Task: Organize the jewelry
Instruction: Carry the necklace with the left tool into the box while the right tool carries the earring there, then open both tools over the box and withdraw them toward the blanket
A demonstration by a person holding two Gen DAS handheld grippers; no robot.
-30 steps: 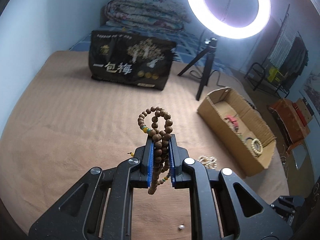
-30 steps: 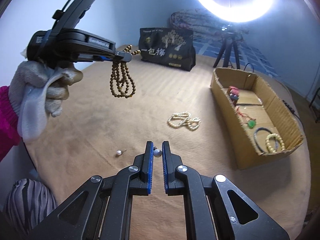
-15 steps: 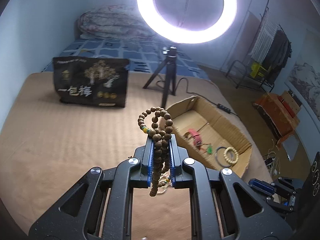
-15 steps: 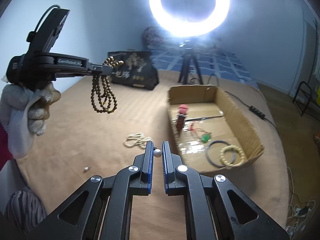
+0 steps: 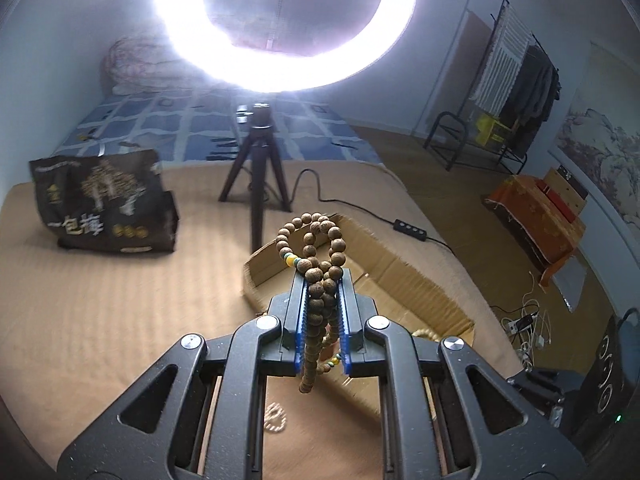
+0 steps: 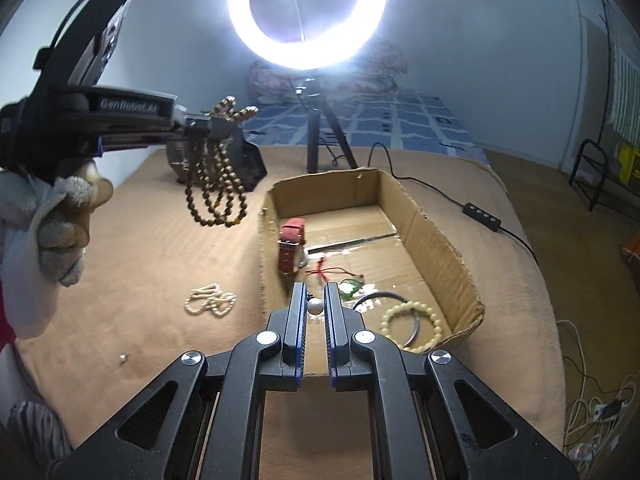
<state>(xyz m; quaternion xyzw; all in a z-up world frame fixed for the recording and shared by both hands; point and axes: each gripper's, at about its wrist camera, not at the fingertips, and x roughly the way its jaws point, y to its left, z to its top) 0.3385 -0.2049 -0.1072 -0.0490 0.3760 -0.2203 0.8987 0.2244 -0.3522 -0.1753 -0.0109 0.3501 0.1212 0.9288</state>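
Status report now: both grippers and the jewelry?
Left gripper shut on brown bead string. Right gripper shut on pearl, over cardboard box. Nothing blocking.

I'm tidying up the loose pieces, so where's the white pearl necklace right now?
In the right wrist view the white pearl necklace lies on the tan blanket, just left of the cardboard box and below the brown bead strand hanging from the left hand-held gripper.

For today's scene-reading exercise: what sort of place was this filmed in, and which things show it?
Most likely a bedroom at home: folded quilts lie on a blue checked bed, clothes hang on a rack, and a ring light stands on the tan blanket.
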